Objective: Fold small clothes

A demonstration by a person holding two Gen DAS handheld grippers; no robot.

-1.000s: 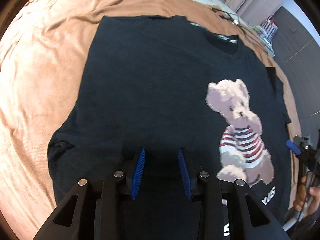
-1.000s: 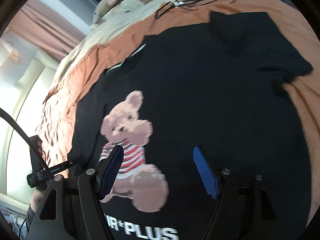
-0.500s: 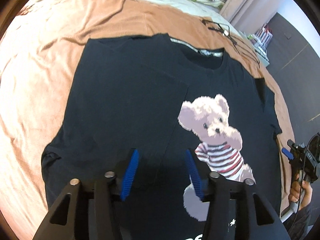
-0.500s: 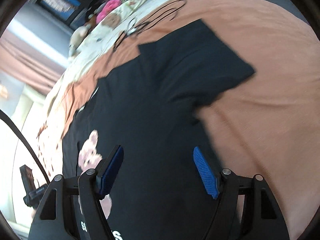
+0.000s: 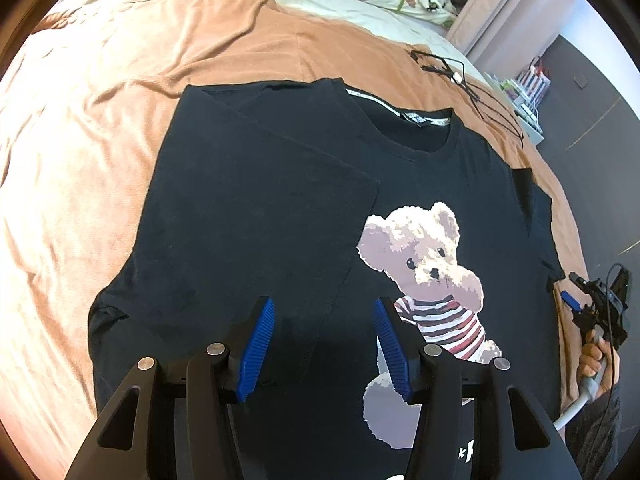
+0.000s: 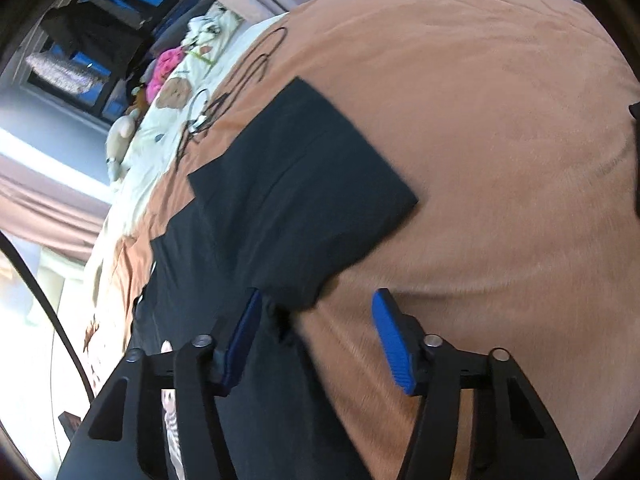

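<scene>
Left wrist view only: bear print [image 5: 428, 264] and collar ahead-right of left gripper [image 5: 324, 344], black t-shirt [image 5: 256, 216] flat on bed [image 5: 80, 128], one sleeve already folded in over chest. Right wrist view only: spread sleeve [image 6: 304, 184] just ahead of right gripper [image 6: 316, 340] on brown blanket. Left gripper half open above shirt, empty. Right gripper just been closing, half open, straddling shirt edge, gripping nothing.

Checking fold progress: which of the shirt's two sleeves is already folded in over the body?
The sleeve on the left wrist view's left, lying across the black T-shirt beside the bear print. The other sleeve lies spread on the blanket.
</scene>
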